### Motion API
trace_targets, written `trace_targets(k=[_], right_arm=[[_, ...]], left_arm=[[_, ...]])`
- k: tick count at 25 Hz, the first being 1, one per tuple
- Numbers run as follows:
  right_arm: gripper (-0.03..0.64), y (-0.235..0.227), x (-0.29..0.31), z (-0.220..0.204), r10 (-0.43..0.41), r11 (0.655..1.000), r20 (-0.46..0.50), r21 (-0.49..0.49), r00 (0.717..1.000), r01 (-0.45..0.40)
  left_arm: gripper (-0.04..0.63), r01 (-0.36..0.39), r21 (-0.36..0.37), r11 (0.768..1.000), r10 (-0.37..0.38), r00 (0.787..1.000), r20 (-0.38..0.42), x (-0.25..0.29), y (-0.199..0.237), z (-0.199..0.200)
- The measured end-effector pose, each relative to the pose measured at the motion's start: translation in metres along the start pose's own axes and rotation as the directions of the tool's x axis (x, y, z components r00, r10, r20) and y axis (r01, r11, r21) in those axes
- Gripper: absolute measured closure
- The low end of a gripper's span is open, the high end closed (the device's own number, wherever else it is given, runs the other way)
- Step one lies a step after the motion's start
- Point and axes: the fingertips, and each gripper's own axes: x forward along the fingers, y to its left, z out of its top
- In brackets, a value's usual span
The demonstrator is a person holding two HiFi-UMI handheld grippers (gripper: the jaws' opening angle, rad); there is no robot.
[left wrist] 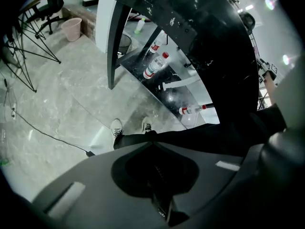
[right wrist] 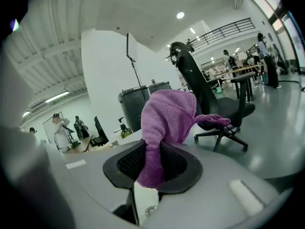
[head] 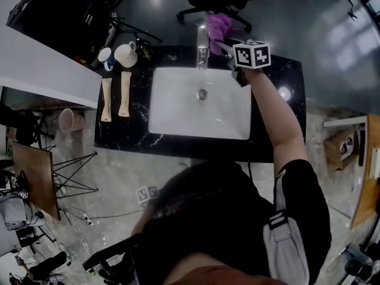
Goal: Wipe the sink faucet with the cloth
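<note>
1. The right gripper point(right wrist: 151, 163) is clamped on a purple cloth point(right wrist: 169, 113), raised just beside the chrome faucet point(head: 202, 46) at the back of the white sink point(head: 178, 114).
2. The left gripper point(left wrist: 159, 202), jaws together with nothing between them, points down over the marble floor point(left wrist: 57, 104) near the person's white shoes point(left wrist: 116, 127).

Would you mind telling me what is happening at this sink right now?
A person stands at the white sink. The right gripper holds a purple cloth up beside the faucet at the back of the basin. The left gripper hangs empty at the person's side, aimed at the floor.
</note>
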Motion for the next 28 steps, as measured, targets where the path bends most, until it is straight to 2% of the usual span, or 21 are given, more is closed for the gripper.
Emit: trace_targets(k=[3, 6, 11, 14, 16, 18, 19, 26, 28], right_arm=[[0.52, 0.0, 0.017, 0.0, 0.02, 1.0, -0.021, 0.007, 1.0, -0.02], [0.52, -0.012, 0.029, -0.007, 0.042, 0.997, -0.038, 0.065, 0.998, -0.039], [0.522, -0.041, 0.054, -0.042, 0.009, 0.998, -0.182, 0.055, 0.983, 0.001], [0.523, -0.057, 0.071, -0.069, -0.039, 0.999, -0.321, 0.004, 0.946, 0.043], [0.523, -0.063, 0.08, -0.09, -0.061, 0.998, -0.418, -0.031, 0.906, 0.053], [0.523, -0.065, 0.086, -0.106, -0.106, 0.992, -0.491, -0.118, 0.865, 0.055], [0.523, -0.065, 0.087, -0.11, -0.124, 0.986, -0.502, -0.155, 0.856, 0.052], [0.522, -0.066, 0.086, -0.112, -0.089, 0.994, -0.468, -0.1, 0.879, 0.047], [0.522, -0.063, 0.083, -0.106, -0.07, 0.995, -0.439, -0.089, 0.896, 0.034]], left_arm=[[0.603, 0.004, -0.016, 1.0, -0.003, 1.0, 0.015, 0.002, -0.002, -0.003], [0.603, 0.009, -0.043, 0.999, -0.007, 1.0, 0.027, 0.002, -0.006, -0.007], [0.603, 0.003, -0.095, 0.996, 0.0, 0.999, 0.039, 0.005, -0.011, -0.02], [0.603, 0.004, -0.128, 0.992, 0.001, 0.999, 0.04, 0.008, -0.016, -0.027], [0.603, 0.002, -0.153, 0.988, 0.005, 0.999, 0.045, 0.01, -0.017, -0.031], [0.603, 0.001, -0.17, 0.985, 0.007, 0.999, 0.046, 0.011, -0.019, -0.034], [0.603, -0.001, -0.175, 0.985, 0.009, 0.999, 0.046, 0.011, -0.019, -0.036], [0.603, -0.001, -0.164, 0.986, 0.01, 0.999, 0.049, 0.008, -0.018, -0.037], [0.603, -0.001, -0.151, 0.989, 0.007, 0.999, 0.045, 0.009, -0.017, -0.036]])
